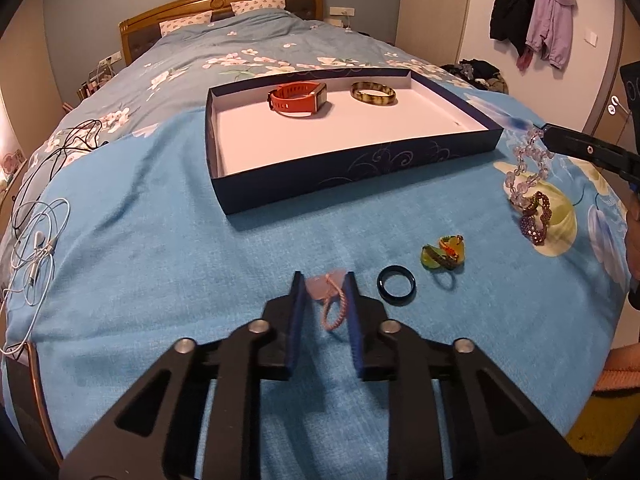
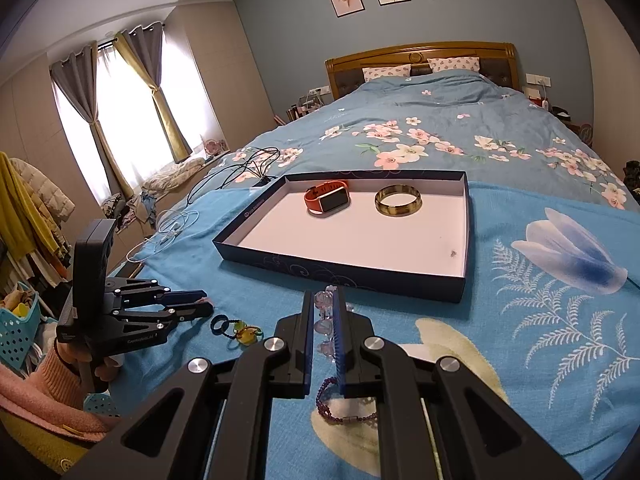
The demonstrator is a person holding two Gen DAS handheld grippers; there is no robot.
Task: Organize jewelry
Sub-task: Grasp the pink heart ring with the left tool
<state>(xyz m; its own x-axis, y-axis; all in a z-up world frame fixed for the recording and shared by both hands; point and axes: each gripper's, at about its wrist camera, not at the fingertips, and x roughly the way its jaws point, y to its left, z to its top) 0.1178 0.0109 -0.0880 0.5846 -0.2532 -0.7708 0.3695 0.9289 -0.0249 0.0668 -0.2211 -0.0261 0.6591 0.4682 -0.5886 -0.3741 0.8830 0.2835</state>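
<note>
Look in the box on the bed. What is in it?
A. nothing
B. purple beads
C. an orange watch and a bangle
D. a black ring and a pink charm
C: the orange watch and the bangle lie side by side inside the box; the other jewelry lies outside it.

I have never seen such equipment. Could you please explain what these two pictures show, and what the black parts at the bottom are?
A person holds hand tongs, one pair per hand, each carrying a camera looking along its fingers. That gives two views of one bed. The left tongs are closed on a pink pendant lying on the blue blanket. The right tongs grip a clear bead bracelet. A dark box already holds an orange watch and a bangle. A black ring, a green charm and a purple bracelet lie outside the box.
</note>
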